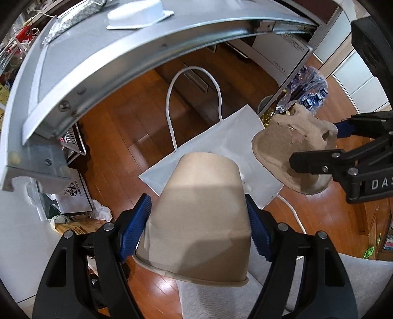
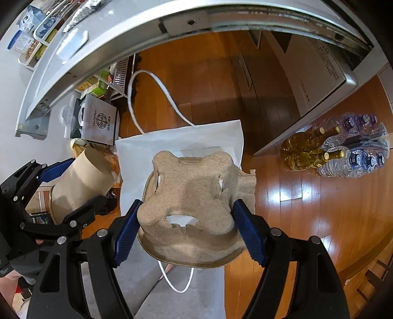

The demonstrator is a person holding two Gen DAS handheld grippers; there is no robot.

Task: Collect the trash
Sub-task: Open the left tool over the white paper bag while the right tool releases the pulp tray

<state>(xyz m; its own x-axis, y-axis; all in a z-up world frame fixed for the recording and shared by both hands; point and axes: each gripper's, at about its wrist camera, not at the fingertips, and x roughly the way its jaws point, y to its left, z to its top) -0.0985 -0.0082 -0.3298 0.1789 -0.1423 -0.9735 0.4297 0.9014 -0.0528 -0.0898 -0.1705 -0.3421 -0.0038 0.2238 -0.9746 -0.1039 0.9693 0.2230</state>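
My left gripper (image 1: 199, 225) is shut on a brown paper cup (image 1: 199, 216), held bottom-forward above a white paper bag (image 1: 221, 139) that lies on the wooden floor. My right gripper (image 2: 185, 230) is shut on a torn brown pulp cup carrier (image 2: 191, 196), held over the same white bag (image 2: 147, 152). In the left wrist view the carrier (image 1: 289, 149) and right gripper (image 1: 319, 157) are to the right of the cup. In the right wrist view the cup (image 2: 81, 181) and left gripper (image 2: 71, 189) are to the left.
A grey table edge (image 1: 103, 56) arcs overhead, with a white tray (image 1: 137, 14) on top. Packed water bottles (image 2: 356, 152) and glass bottles (image 2: 309, 149) stand on the floor at right. Other bags (image 2: 100, 122) and clutter sit at left by a white cabinet (image 2: 316, 71).
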